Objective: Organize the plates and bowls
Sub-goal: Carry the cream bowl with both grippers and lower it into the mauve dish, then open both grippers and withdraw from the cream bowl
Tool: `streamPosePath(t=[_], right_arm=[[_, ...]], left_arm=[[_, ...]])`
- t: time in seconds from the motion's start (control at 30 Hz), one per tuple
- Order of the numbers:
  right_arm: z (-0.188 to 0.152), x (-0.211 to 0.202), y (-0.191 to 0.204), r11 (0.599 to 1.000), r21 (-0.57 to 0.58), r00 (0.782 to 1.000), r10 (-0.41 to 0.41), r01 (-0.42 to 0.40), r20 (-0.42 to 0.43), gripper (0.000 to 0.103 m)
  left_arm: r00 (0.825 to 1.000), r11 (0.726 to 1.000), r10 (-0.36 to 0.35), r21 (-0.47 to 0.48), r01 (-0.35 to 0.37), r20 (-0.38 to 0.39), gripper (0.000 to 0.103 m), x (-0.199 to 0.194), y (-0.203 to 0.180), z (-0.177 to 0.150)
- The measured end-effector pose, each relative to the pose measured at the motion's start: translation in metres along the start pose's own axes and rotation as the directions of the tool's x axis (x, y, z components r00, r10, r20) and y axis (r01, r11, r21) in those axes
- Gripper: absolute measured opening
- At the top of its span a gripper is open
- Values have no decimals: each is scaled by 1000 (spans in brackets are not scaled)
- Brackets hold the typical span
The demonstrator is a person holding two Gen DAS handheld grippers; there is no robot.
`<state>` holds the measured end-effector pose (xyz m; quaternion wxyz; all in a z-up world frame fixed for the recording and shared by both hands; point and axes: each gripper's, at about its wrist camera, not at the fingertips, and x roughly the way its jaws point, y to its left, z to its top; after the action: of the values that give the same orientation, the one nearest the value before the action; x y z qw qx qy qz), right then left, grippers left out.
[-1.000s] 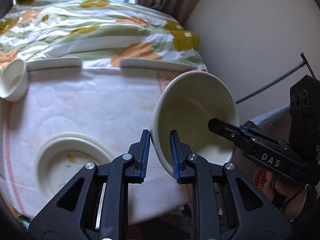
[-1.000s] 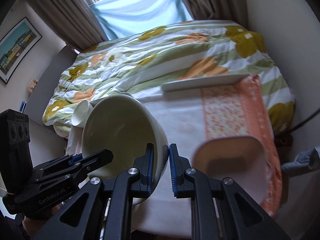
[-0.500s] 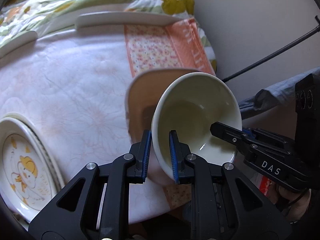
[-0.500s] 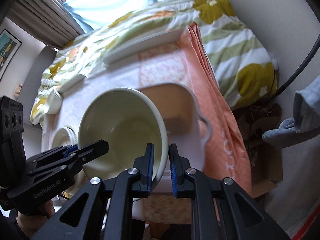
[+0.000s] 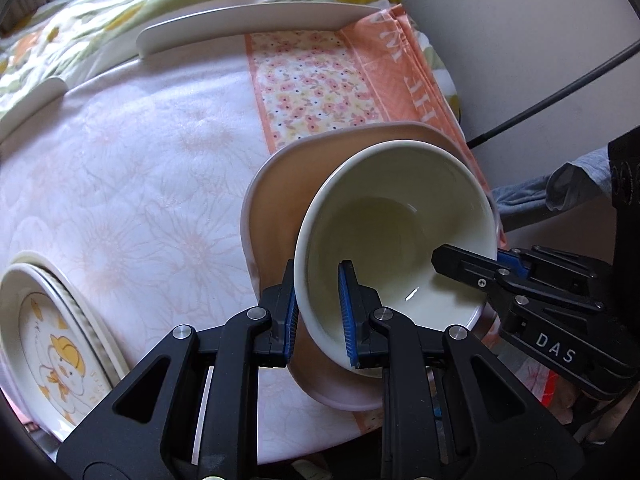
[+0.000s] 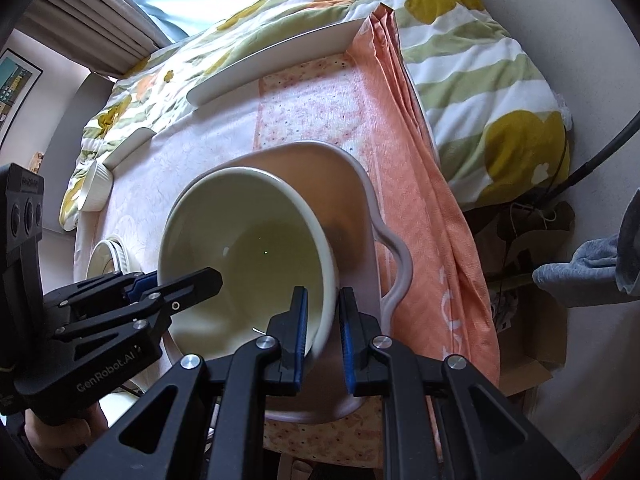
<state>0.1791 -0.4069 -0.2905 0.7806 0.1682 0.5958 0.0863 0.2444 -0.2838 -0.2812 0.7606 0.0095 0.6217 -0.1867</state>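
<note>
Two grippers on one cream bowl (image 5: 400, 232), opposite rim sides. From here I see the left gripper (image 5: 318, 312) w/ blue pads pinching the near rim, one pad inside, one outside. Right gripper (image 6: 322, 332) does the same on its side, jaws pressed onto the rim wall. Bowl is tilted, mouth toward the cams, sitting over a pinkish tray (image 6: 360, 184) w/ a looped side handle; can't tell if the base touches it.

Tray lies on a white quilted cloth (image 5: 140, 168) w/ an orange floral border strip (image 5: 312, 92). Border has white lettering along the edge, only partly readable, not sure of the word.

Text I can read: "DAS" on the right gripper body in the left wrist view, "GenRobot.AI" on the left gripper body in the right wrist view.

Others: plate stack (image 5: 52, 340) at left, top plate has a yellow duck print; small white ribbed ramekin (image 6: 96, 192) at far edge, lying on its side. Floral duvet (image 6: 480, 60) behind.
</note>
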Motion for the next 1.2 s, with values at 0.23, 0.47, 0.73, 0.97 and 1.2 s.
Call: streamPosePath(t=[0.23,0.47,0.73,0.97,1.2], right_arm=[[1,2,-1,1000,5,1000,0,1,-8,14],[5,3,-4,999,36,999,5,-4,-33,14],[4,3,-2,999,49,999,8,-6,-42,14],[4,-1,-4,998,66,999,24,-22,-28,14],[-1,-7,1,998,67,1000,15,-13,-24,14]], left_arm=[[1000,1000,7,13,-7,-1,16,4,-2,6],[1000,1000,10,23,-10,-3,16,2,-3,8],[1000,1000,-19,1,19,1,16,-1,3,9],[1000,1000,-22,-5,22,14,17,-6,9,12],[999,999,-31,-6,31,17,17,-13,8,8]])
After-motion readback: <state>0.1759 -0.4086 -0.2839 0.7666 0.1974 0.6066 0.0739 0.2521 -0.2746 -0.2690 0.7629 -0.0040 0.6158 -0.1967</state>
